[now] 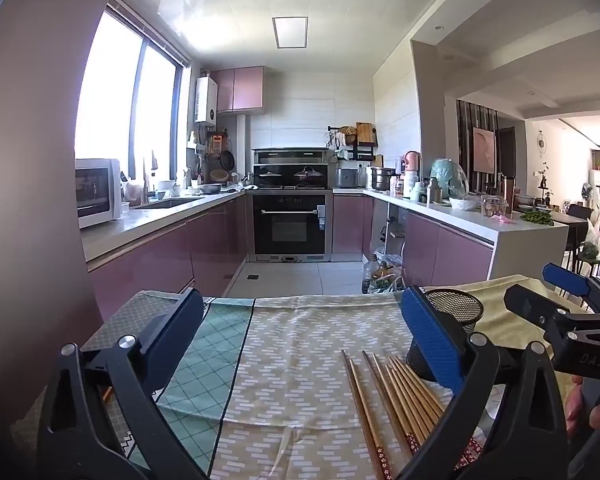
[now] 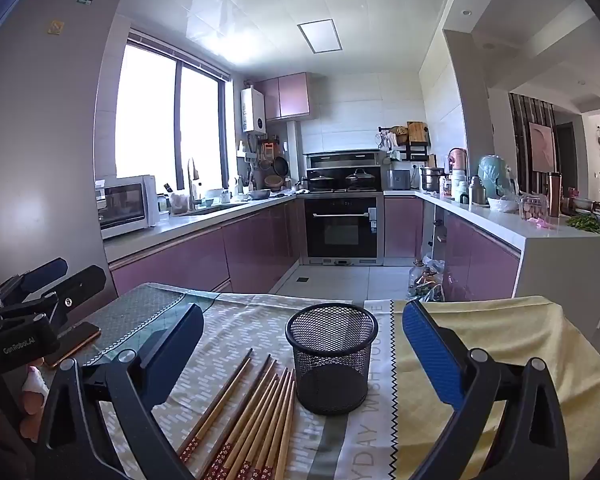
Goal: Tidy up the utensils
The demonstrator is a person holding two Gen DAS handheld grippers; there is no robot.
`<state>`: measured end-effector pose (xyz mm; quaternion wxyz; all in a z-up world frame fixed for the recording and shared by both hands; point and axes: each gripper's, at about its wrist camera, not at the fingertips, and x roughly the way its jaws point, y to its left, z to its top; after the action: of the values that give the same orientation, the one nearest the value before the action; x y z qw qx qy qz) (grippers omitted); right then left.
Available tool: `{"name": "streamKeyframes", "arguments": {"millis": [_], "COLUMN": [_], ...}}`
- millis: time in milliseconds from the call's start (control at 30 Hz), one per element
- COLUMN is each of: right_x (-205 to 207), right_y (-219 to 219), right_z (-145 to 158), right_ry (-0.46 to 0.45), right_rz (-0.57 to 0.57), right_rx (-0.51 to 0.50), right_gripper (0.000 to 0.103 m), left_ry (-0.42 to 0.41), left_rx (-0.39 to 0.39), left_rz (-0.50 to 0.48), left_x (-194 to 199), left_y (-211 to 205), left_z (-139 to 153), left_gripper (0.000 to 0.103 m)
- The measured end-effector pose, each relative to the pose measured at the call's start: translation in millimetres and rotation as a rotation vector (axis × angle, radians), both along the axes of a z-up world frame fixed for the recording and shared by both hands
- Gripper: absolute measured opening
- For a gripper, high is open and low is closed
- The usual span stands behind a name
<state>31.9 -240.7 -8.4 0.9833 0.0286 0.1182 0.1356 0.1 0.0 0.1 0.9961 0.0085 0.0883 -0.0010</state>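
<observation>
Several wooden chopsticks (image 2: 252, 412) with red patterned ends lie side by side on the patterned tablecloth (image 2: 236, 332), just left of an upright, empty black mesh cup (image 2: 332, 356). In the left wrist view the chopsticks (image 1: 392, 396) lie at lower right and the mesh cup (image 1: 454, 312) stands partly hidden behind my right finger. My left gripper (image 1: 302, 332) is open and empty above the cloth. My right gripper (image 2: 302, 340) is open and empty, its fingers either side of the cup but nearer the camera. Each gripper shows at the edge of the other's view.
A phone (image 2: 74, 342) lies on the table's left part. A yellow cloth (image 2: 500, 344) covers the table's right side. Beyond the table's far edge is a kitchen floor, an oven (image 2: 340, 226) and pink cabinets; a large appliance wall stands at left.
</observation>
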Motion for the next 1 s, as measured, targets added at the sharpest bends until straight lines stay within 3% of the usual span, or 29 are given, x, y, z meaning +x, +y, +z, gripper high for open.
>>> {"name": "streamKeyframes", "arguments": {"millis": [1000], "right_x": [-3.6], "right_y": [4.0], "right_z": [5.4], "right_ry": [-0.022], "right_rz": [0.003], "right_rx": [0.012], "right_gripper": [0.096], "left_ry": [-0.028], "left_rx": [0.002], "left_rz": [-0.007], "left_x": [-15.7], "left_y": [-3.9], "left_z": [8.5], "left_gripper": [0.097]}}
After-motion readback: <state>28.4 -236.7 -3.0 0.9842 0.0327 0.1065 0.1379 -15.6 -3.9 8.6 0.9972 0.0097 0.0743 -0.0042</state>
